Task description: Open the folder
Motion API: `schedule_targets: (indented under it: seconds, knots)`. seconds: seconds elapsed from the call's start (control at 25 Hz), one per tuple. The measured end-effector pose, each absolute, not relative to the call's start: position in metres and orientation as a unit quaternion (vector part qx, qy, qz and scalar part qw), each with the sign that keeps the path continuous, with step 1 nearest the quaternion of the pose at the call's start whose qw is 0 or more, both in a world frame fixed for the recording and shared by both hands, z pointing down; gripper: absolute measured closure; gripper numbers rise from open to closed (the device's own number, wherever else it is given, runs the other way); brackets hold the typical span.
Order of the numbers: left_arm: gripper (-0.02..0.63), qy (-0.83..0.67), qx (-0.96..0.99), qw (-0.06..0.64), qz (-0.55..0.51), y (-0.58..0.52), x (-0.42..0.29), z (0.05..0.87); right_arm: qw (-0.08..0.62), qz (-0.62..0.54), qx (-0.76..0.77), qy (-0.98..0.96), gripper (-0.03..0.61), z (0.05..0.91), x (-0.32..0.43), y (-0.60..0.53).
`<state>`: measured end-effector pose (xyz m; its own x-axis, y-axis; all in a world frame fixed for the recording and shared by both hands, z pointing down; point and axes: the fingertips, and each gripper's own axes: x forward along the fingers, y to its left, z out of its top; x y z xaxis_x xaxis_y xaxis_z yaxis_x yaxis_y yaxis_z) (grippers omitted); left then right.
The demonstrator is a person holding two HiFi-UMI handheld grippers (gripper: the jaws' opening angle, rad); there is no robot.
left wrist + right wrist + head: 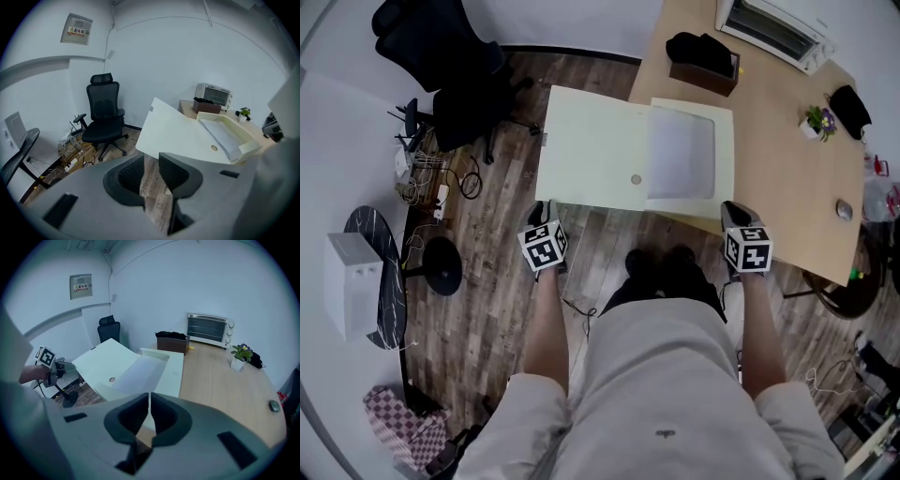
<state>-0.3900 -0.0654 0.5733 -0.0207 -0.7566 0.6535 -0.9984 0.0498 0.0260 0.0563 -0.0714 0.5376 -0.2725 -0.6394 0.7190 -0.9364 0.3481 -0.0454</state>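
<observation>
The folder (609, 150) lies spread open, overhanging the desk (778, 187) edge. With the task seemingly done, neither needs a hold: the left hand-held gripper (151, 161) is parted and empty, the right hand-held gripper (149, 401) closed on nothing.

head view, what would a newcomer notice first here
First comes the big pale folder, lying open at the near left corner of the wooden table, with its cover flap jutting out over the floor. Just short of it are the left gripper with jaws apart and the right gripper with jaws together, both empty. A black office chair stands at upper left.
</observation>
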Motion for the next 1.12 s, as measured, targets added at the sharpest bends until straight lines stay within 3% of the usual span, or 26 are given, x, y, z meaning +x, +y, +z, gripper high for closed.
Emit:
schedule_targets:
  seconds: [1.12]
  knots:
    - [0.523,-0.659,0.720,0.146,0.161,-0.069,-0.330,0.430,0.216,0.174,0.474,-0.836,0.568,0.437,-0.020,-0.073]
